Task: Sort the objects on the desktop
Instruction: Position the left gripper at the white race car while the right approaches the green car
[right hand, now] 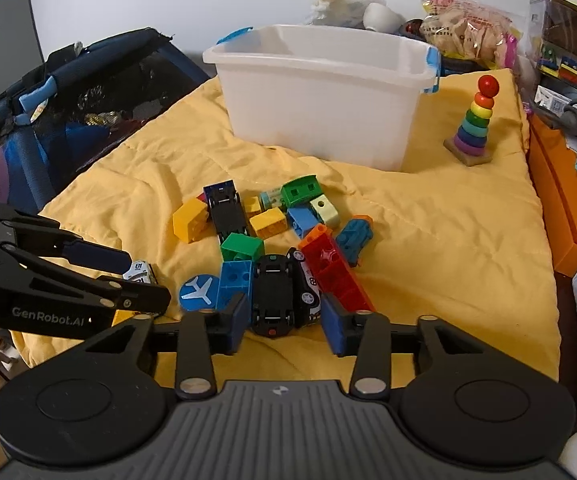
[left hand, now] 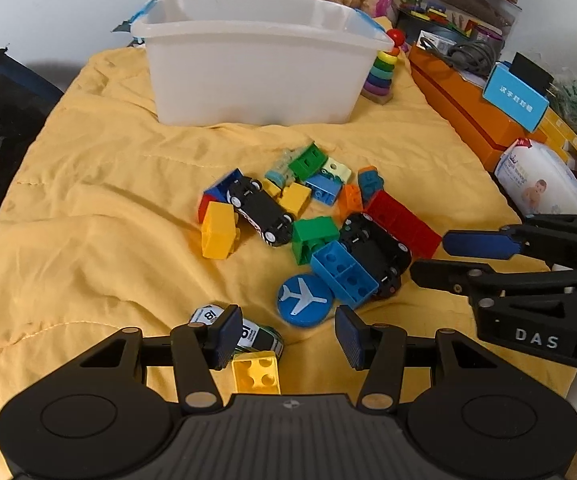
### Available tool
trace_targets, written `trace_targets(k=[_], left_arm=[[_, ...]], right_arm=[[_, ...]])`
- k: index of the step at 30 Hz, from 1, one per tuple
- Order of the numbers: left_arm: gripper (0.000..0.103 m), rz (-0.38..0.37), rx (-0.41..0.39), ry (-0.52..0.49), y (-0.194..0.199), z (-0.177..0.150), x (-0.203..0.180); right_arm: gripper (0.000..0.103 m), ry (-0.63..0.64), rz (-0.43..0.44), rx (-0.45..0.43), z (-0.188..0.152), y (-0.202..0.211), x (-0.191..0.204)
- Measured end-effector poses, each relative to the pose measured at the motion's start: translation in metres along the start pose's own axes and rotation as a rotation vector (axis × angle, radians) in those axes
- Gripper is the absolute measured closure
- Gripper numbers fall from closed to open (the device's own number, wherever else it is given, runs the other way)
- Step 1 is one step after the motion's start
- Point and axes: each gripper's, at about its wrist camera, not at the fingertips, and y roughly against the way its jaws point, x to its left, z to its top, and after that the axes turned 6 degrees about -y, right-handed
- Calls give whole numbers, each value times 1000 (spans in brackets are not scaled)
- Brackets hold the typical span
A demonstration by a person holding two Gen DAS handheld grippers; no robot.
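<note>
Yellow quilted cloth (left hand: pixel 88 200) covers my whole work surface. At twelve o'clock on it stands the white plastic bin (left hand: pixel 256 64), upright, with blue clips at its rim. To its right, at about two o'clock, I see the rainbow ring stacker (right hand: pixel 474 120), standing clear of the bin.

Mid-cloth lies the toy heap: the long red brick (right hand: pixel 336 272) leans against an upturned black toy car (right hand: pixel 274 296), with a blue brick (right hand: pixel 234 284) touching the car's other side. A second upturned car (left hand: pixel 258 210) lies further back among yellow, green and orange bricks. The blue aeroplane disc (left hand: pixel 304 300) lies flat at the heap's near edge.

My right gripper (right hand: pixel 284 322) has its fingers apart, straddling the nearer black car without clamping it. My left gripper (left hand: pixel 288 336) is also spread wide, holding nothing; by its left finger sit a small white numbered car (left hand: pixel 240 328) and a yellow brick (left hand: pixel 256 372), touching each other.
</note>
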Motion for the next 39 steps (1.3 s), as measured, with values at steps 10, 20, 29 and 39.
trace_targets(k=[10, 20, 29, 39], left_arm=[[48, -11, 16, 3, -8, 3, 7], [48, -30, 20, -4, -12, 7, 12], [48, -40, 19, -2, -15, 10, 18], [48, -43, 20, -20, -16, 14, 20]], right_arm=[[68, 99, -17, 37, -4, -23, 4], [74, 180, -20, 71, -11, -38, 16], [70, 197, -39, 70, -6, -48, 22], [71, 267, -78, 35, -10, -58, 33]])
